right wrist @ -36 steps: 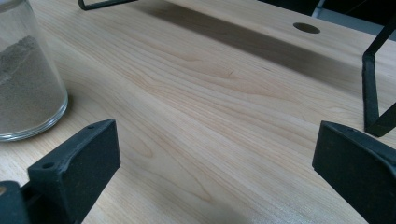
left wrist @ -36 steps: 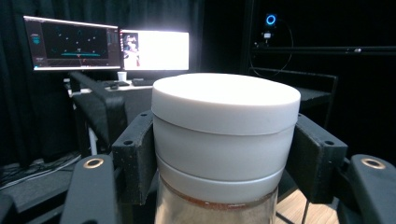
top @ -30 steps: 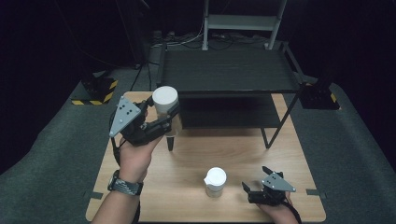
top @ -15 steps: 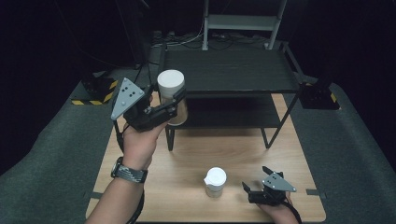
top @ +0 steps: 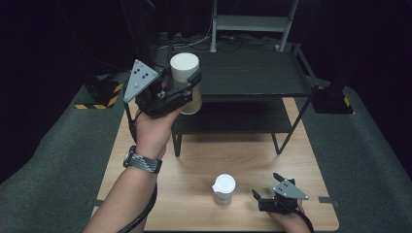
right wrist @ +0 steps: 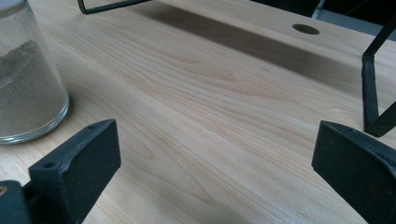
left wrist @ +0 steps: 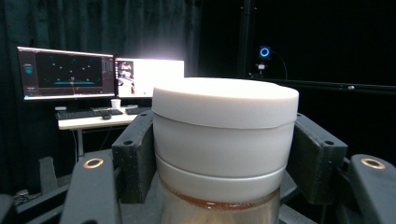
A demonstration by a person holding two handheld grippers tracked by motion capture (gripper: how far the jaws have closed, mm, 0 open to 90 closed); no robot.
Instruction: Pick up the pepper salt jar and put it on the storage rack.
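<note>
White-lidded jar (top: 185, 80) is held upright above table (top: 194, 160), by front-left corner of black rack (top: 252, 73), w/ left gripper (top: 182, 92) clamped on it; right gripper (top: 272, 196) rests on table, jaws apart, 2nd jar (top: 224, 189) just beside

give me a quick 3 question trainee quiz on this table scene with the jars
1. True or false: the left gripper is shut on a white-lidded jar.
2. Where does the second jar stand? A) on the shelf rack B) on the wooden table C) between the right gripper's jaws
3. How do the right gripper's jaws stand?

Key: 1 true. 2 B, on the wooden table, beside the right gripper. 3 open, nothing between them.
</note>
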